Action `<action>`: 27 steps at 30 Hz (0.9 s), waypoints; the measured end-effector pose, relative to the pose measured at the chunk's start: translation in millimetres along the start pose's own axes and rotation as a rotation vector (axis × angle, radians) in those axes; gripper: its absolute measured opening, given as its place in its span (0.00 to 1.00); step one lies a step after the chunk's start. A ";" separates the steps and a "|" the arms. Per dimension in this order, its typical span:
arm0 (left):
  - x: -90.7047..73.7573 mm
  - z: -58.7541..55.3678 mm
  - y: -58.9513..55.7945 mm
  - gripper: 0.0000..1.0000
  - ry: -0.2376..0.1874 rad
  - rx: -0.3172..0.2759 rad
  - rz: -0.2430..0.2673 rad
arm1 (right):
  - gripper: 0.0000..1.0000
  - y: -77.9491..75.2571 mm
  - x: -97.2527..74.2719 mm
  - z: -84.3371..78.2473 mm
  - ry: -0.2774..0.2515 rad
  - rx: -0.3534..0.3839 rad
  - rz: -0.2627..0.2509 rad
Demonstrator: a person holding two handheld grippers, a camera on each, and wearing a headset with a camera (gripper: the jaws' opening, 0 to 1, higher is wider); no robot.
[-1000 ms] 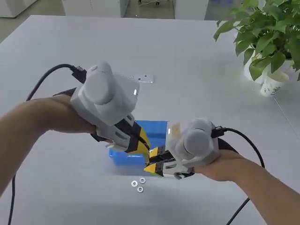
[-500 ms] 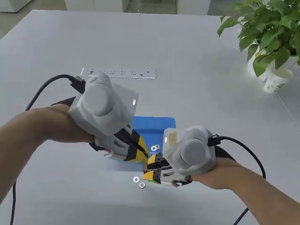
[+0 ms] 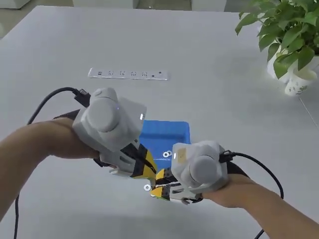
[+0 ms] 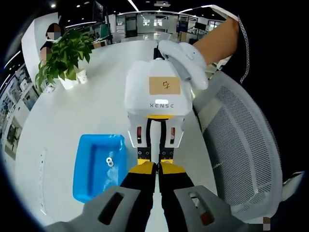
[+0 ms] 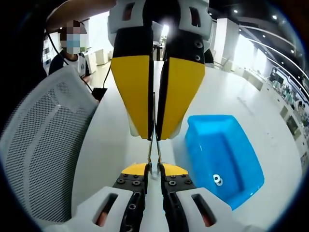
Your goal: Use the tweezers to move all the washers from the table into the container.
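Tweezers [image 5: 153, 152] are clamped by left gripper [image 5: 154, 135] and right gripper [image 5: 154, 171], facing tip-to-tip beside the blue container [image 5: 227, 145].

Grey-white left tool [image 4: 157, 169] and right tool [image 5: 154, 169], yellow-black jaws, black cables [image 3: 50, 97].

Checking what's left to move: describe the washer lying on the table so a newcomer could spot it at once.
Find the blue container in the middle of the grey table. Just off its near edge, beside the right gripper, lies a small silver washer. Unlike the washer inside the container, it rests on grey tabletop.
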State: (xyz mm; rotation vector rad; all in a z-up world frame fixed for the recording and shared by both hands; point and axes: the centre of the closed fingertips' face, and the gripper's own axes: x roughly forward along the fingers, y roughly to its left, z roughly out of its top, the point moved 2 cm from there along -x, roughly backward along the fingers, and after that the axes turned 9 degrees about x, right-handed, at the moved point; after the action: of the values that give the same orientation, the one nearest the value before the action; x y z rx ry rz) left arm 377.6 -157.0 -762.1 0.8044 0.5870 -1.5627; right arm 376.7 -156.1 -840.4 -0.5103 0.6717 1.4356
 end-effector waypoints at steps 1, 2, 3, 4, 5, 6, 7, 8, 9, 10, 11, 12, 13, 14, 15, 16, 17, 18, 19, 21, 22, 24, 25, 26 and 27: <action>0.5 -0.7 -0.3 0.06 0.000 -0.001 0.000 | 0.12 0.4 0.7 -0.4 -0.001 0.001 0.001; 1.2 -1.5 -1.0 0.06 0.000 -0.002 -0.001 | 0.12 1.0 1.7 -1.1 -0.001 0.004 0.002; 2.0 -2.4 -1.9 0.06 -0.001 -0.004 -0.003 | 0.12 1.5 2.4 -1.6 0.000 0.005 0.004; 2.5 -2.9 -2.5 0.06 -0.001 -0.007 -0.004 | 0.12 2.3 3.4 -2.4 0.001 0.007 0.006; 3.1 -3.4 -2.9 0.06 -0.001 -0.008 -0.005 | 0.12 2.8 4.1 -2.9 0.001 0.008 0.008; 3.8 -3.9 -3.4 0.06 -0.002 -0.011 -0.006 | 0.12 3.3 4.8 -3.5 0.002 0.010 0.009; 4.9 -4.9 -3.9 0.06 -0.001 -0.013 -0.008 | 0.12 3.9 5.7 -4.5 0.003 0.013 0.012; 5.8 -5.5 -4.4 0.06 -0.001 -0.014 -0.010 | 0.12 4.4 6.3 -5.0 0.005 0.013 0.014; 6.5 -6.0 -4.7 0.06 -0.001 -0.014 -0.011 | 0.12 4.7 7.1 -5.8 0.006 0.012 0.014; 7.1 -6.5 -4.8 0.06 -0.001 -0.013 -0.012 | 0.12 4.7 7.5 -6.4 0.007 0.015 0.015; 7.5 -6.8 -4.9 0.06 -0.002 -0.015 -0.013 | 0.12 4.8 8.0 -6.9 0.006 0.017 0.017; 8.3 -7.4 -4.7 0.06 -0.003 -0.016 -0.013 | 0.12 4.5 8.6 -7.5 0.007 0.017 0.016; 8.7 -7.9 -4.4 0.06 -0.003 -0.016 -0.012 | 0.12 4.0 8.9 -8.1 0.008 0.017 0.016; 8.9 -8.4 -3.9 0.06 -0.004 -0.019 -0.012 | 0.12 3.7 9.1 -8.3 0.008 0.019 0.016; 8.9 -8.6 -3.7 0.06 -0.005 -0.020 -0.011 | 0.12 3.5 9.3 -8.4 0.008 0.020 0.017; 8.8 -8.6 -3.5 0.06 -0.006 -0.021 -0.011 | 0.12 3.2 9.4 -8.3 0.007 0.020 0.017; 8.6 -8.8 -3.2 0.06 -0.007 -0.022 -0.010 | 0.12 2.7 9.3 -8.0 0.006 0.022 0.016; 8.5 -9.0 -3.0 0.06 -0.007 -0.024 -0.009 | 0.12 2.3 9.9 -8.1 0.004 0.026 0.018; 8.8 -9.8 -2.9 0.06 -0.006 -0.025 -0.011 | 0.12 2.0 10.5 -8.4 0.005 0.025 0.019; 9.9 -11.5 -2.4 0.06 -0.004 -0.024 -0.013 | 0.12 1.4 12.1 -9.0 0.006 0.027 0.020; 10.3 -12.1 -2.2 0.06 -0.004 -0.025 -0.014 | 0.12 1.3 12.9 -9.2 0.006 0.029 0.022; 11.0 -13.2 -2.1 0.06 -0.002 -0.026 -0.016 | 0.12 1.2 13.7 -9.6 0.007 0.028 0.023; 11.4 -13.7 -1.7 0.06 -0.002 -0.028 -0.015 | 0.12 0.9 14.4 -9.9 0.008 0.028 0.024; 11.7 -14.1 -1.7 0.06 -0.003 -0.029 -0.016 | 0.12 0.5 14.8 -10.1 0.008 0.028 0.023; 12.1 -14.5 -1.7 0.06 -0.002 -0.028 -0.015 | 0.12 0.5 15.0 -10.5 0.008 0.031 0.025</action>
State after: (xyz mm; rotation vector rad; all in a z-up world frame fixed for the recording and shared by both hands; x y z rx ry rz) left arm 377.8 -153.4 -780.8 0.7789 0.6129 -1.5657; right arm 375.1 -152.4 -858.2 -0.4858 0.7077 1.4448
